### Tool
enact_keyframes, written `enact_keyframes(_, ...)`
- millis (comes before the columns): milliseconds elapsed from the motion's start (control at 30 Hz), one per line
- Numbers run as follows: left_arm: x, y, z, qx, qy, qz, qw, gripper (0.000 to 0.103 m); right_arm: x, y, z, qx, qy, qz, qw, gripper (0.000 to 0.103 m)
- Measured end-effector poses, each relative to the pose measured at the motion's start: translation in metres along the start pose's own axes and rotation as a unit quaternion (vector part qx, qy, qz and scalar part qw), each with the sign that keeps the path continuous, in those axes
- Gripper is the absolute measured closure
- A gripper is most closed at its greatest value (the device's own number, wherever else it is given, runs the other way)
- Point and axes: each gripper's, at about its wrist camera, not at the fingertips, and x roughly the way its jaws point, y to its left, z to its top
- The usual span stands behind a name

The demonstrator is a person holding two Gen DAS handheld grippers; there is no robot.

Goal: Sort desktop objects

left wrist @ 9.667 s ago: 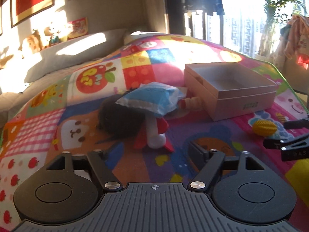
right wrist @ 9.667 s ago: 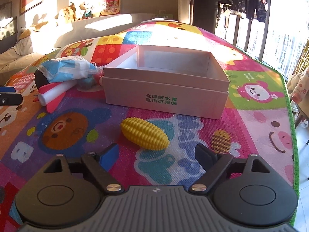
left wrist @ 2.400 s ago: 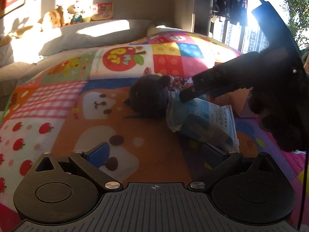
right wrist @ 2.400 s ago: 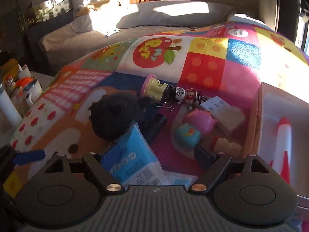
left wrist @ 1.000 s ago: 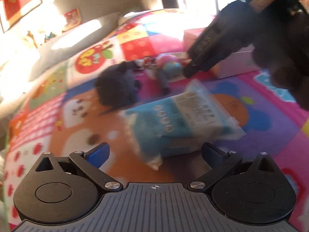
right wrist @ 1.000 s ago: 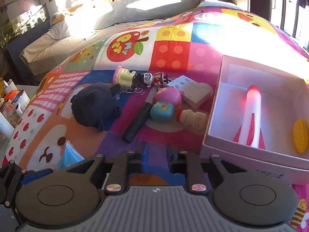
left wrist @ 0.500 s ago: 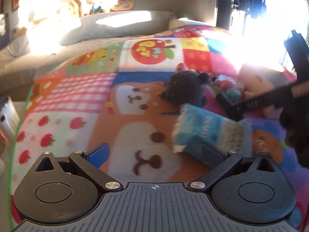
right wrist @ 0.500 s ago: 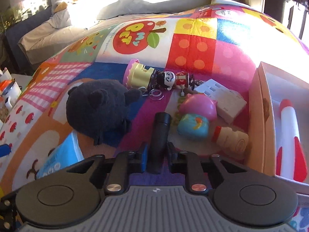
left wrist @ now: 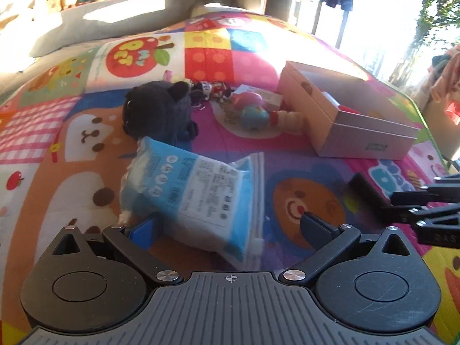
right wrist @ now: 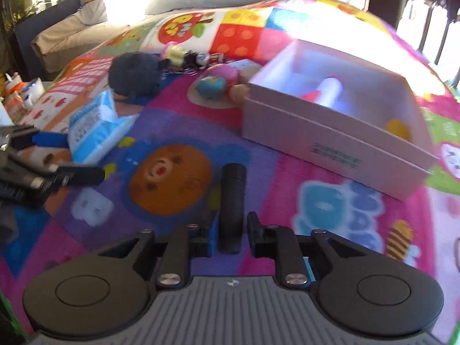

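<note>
Altogether one black tube (right wrist: 231,201), one box (right wrist: 330,132)

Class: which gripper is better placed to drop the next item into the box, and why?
Probably the right gripper: it is shut on the black cylinder facing the box. The left gripper is open around the blue packet.

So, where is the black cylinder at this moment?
In the right wrist view the black cylinder is clamped in the right gripper, above the mat, before the box.

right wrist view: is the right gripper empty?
No, the right gripper is shut on a black tube that sticks out forward between its fingers.
</note>
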Motion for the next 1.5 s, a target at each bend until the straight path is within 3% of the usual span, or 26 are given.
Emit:
enact_keyframes(67,0.01,0.006,0.007,-0.02,0.003,0.018,0.9996,0.0,-0.006,-0.004,-0.008,-0.004,-0.023,-0.041,0.999,0.066)
enact_keyframes(133,0.016,0.013,0.011,-0.033,0.003,0.034,0.9989,0.0,-0.012,-0.006,-0.013,-0.013,-0.051,-0.086,0.995,0.047)
enact_keyframes(200,0.019,0.019,0.012,-0.031,-0.002,0.062,0.9976,0.0,-0.015,-0.009,-0.018,-0.014,-0.071,-0.119,0.99,0.044)
enact_keyframes(300,0.019,0.027,0.012,-0.014,-0.006,0.102,0.9947,0.0,-0.018,-0.017,-0.021,0.003,-0.08,-0.138,0.987,0.042)
enact_keyframes(400,0.016,0.04,0.012,-0.027,-0.004,0.106,0.994,0.0,-0.019,-0.024,-0.023,0.016,-0.085,-0.155,0.984,0.038)
enact_keyframes(500,0.012,0.046,0.014,-0.046,-0.009,0.089,0.995,0.001,-0.019,-0.029,-0.027,0.032,-0.09,-0.162,0.982,0.029)
enact_keyframes(633,0.011,0.047,0.017,-0.054,-0.019,0.099,0.9934,0.014,-0.017,-0.031,-0.027,0.051,-0.093,-0.153,0.983,0.02)
enact_keyframes(933,-0.005,0.056,0.01,-0.04,-0.027,0.11,0.9928,0.026,-0.017,-0.021,-0.035,0.042,-0.085,-0.124,0.988,0.013)
enact_keyframes(1100,-0.023,0.07,-0.005,-0.023,-0.024,0.14,0.9896,0.024,-0.013,-0.011,-0.032,0.03,-0.082,-0.106,0.991,0.014)
enact_keyframes(1167,-0.03,0.078,-0.011,-0.018,-0.023,0.161,0.9865,0.022,-0.011,-0.006,-0.03,0.027,-0.08,-0.094,0.992,0.022)
enact_keyframes(1233,-0.036,0.087,-0.016,-0.014,-0.024,0.182,0.983,0.015,-0.005,-0.002,-0.025,0.024,-0.067,-0.08,0.994,0.043)
enact_keyframes(1367,-0.045,0.103,-0.024,-0.015,-0.02,0.192,0.981,0.009,0.003,0.004,-0.017,0.03,-0.057,-0.069,0.996,0.055)
enact_keyframes(1500,-0.046,0.113,-0.028,-0.016,-0.017,0.196,0.9804,0.008,0.006,0.012,-0.01,0.023,-0.048,-0.056,0.997,0.073)
